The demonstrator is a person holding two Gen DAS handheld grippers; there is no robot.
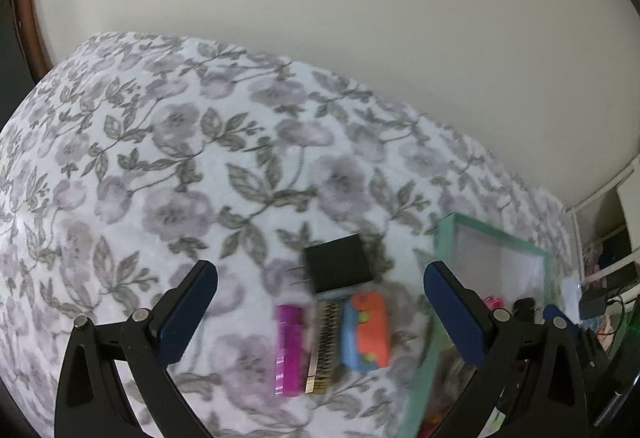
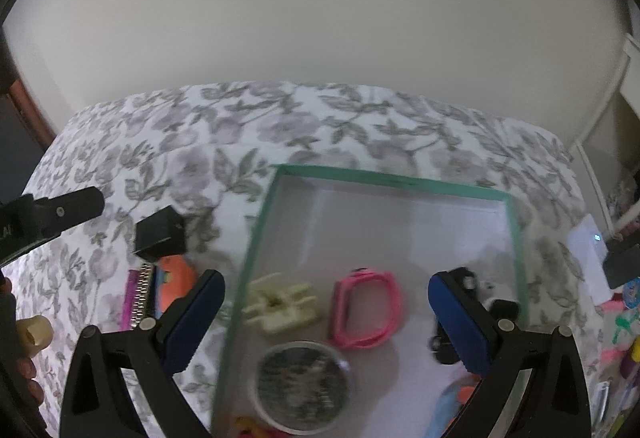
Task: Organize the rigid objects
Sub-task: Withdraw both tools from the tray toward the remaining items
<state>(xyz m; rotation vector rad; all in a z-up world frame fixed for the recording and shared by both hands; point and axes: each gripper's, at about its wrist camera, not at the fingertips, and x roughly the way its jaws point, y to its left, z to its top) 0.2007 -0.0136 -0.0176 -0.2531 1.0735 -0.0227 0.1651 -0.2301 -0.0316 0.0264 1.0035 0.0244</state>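
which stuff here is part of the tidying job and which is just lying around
Job: green-rimmed tray, black charger, magenta bar, comb, orange and blue toy, pink band, round tin.

Lying about: floral cover, white device.

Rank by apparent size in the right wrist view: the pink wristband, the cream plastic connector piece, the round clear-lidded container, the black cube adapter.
1. Round clear-lidded container, though it sits nearest the camera.
2. Pink wristband.
3. Cream plastic connector piece.
4. Black cube adapter, farther off, so unsure.
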